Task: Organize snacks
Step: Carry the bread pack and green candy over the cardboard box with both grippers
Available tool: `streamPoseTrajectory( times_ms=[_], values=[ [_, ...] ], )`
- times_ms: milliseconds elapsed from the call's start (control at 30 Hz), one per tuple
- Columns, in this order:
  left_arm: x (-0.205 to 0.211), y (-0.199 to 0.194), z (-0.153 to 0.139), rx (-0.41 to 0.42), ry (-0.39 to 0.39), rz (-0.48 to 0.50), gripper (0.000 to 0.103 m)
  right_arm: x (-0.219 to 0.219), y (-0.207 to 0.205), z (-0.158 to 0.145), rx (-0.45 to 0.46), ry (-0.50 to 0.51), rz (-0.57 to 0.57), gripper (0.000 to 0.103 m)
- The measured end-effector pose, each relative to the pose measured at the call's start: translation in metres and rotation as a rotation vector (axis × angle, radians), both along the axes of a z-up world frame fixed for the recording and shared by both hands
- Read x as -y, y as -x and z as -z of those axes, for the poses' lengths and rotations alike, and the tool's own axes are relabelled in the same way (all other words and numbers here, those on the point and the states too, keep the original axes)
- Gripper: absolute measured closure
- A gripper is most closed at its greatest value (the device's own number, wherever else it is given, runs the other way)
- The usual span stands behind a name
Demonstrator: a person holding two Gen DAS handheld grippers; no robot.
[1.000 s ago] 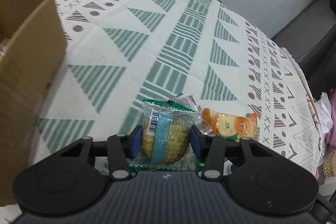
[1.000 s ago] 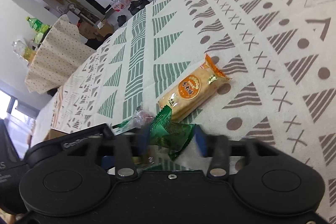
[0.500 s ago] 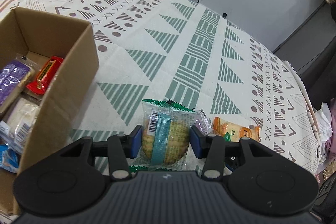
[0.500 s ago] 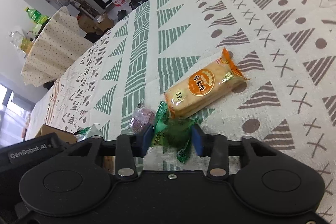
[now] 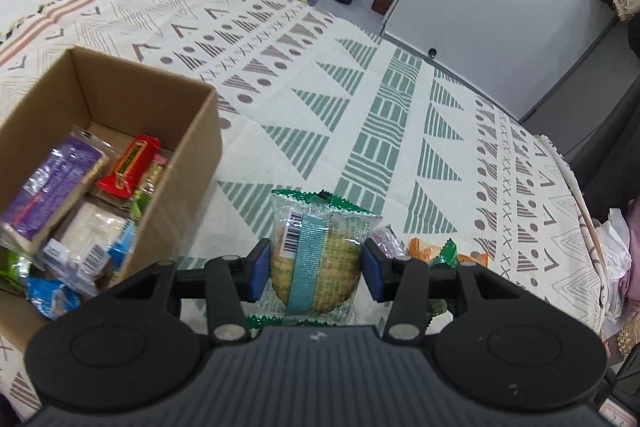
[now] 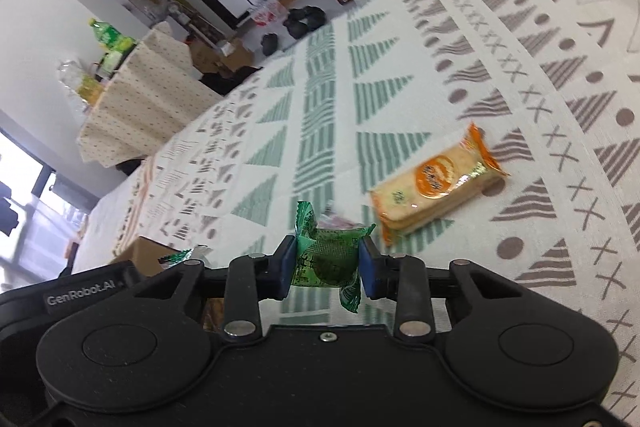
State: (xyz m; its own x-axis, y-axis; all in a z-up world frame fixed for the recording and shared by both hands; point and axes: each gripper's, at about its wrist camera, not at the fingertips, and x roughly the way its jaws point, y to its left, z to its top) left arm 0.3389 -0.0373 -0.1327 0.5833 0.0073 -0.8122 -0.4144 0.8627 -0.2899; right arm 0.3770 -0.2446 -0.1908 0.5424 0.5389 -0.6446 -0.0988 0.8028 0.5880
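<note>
Left hand-held gripper [image 5: 312, 269] is clamping a clear-wrapped biscuit pack [image 5: 314, 259] between its blue pads, above the patterned cloth. Cardboard box [image 5: 192, 155] is lying to the left of this pack, its near wall just beside, open top already holding several snacks. Pack's long axis is running forward along the fingers, its green crimped end pointing away from the camera.

Right hand-held gripper [image 6: 327, 265] is pinching a small green packet [image 6: 326, 259], clear of the cloth. From the box, it is sitting farther off than the left one. Judgement: left goes first, moving leftward over the rim. Orange cracker pack [image 6: 436, 183] is lying on the cloth, right of the green packet, long axis slanting up-right.
</note>
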Motion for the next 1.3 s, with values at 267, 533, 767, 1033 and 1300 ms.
streamPoseTrajectory(
  times_ms=[267, 533, 767, 1033, 1300],
  values=[
    [-0.013, 0.017, -0.020, 0.033, -0.030, -0.043, 0.056, -0.013, 0.010, -0.018, 0.049, -0.034, -0.042, 0.071],
    [-0.034, 0.036, -0.036, 0.061, -0.045, -0.089, 0.056, -0.029, 0.022, -0.039, 0.108, -0.061, -0.091, 0.071],
    [-0.056, 0.052, -0.047, 0.078, -0.052, -0.130, 0.056, -0.043, 0.032, -0.052, 0.147, -0.072, -0.115, 0.071],
    [-0.082, 0.068, -0.056, 0.099, -0.058, -0.177, 0.056, -0.064, 0.043, -0.063, 0.184, -0.077, -0.159, 0.071],
    [-0.112, 0.074, -0.052, 0.102, -0.044, -0.223, 0.056, -0.086, 0.051, -0.067, 0.212, -0.079, -0.209, 0.071]
  ],
)
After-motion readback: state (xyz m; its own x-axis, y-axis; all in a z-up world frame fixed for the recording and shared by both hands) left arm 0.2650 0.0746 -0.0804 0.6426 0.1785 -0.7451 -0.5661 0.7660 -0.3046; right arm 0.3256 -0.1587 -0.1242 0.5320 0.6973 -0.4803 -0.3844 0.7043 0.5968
